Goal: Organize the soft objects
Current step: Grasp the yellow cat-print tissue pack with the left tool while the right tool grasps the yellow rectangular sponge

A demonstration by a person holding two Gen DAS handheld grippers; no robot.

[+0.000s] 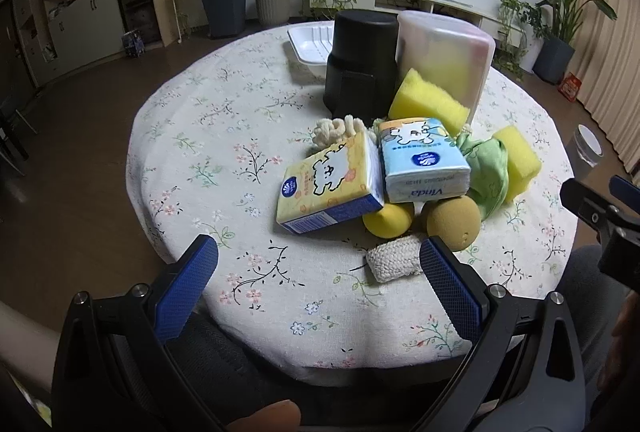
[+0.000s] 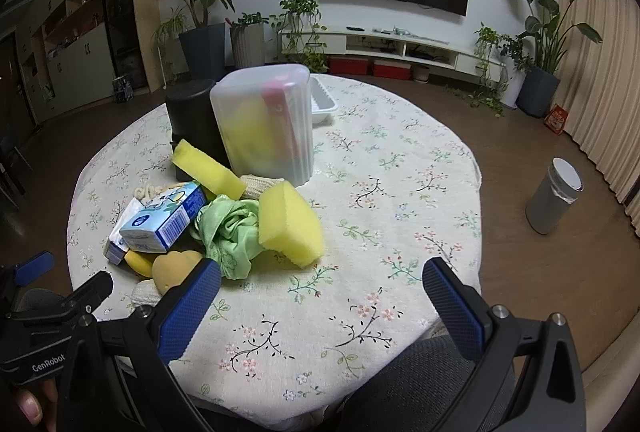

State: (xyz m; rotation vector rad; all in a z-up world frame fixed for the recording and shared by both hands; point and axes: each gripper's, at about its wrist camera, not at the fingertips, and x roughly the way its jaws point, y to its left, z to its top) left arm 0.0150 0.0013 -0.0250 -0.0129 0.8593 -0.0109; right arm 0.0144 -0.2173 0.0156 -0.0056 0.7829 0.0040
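Observation:
A heap of soft things lies mid-table: a yellow tissue pack (image 1: pixel 328 188), a blue tissue pack (image 1: pixel 420 160) (image 2: pixel 162 222), two yellow sponges (image 1: pixel 428 102) (image 2: pixel 290 224), a green cloth (image 1: pixel 486 168) (image 2: pixel 230 232), two foam balls (image 1: pixel 452 218), a knitted pad (image 1: pixel 394 258) and a rope knot (image 1: pixel 338 130). Behind stands a translucent bin (image 1: pixel 444 60) (image 2: pixel 266 124) holding a sponge, beside a black container (image 1: pixel 360 64) (image 2: pixel 192 120). My left gripper (image 1: pixel 318 284) hangs open at the near edge. My right gripper (image 2: pixel 320 296) is open, right of the heap.
A white foam tray (image 1: pixel 310 46) (image 2: pixel 322 100) sits at the table's far side. The round table wears a floral cloth (image 2: pixel 400 192). A grey bin (image 2: pixel 554 196) stands on the floor at right. Potted plants and a TV shelf line the far wall.

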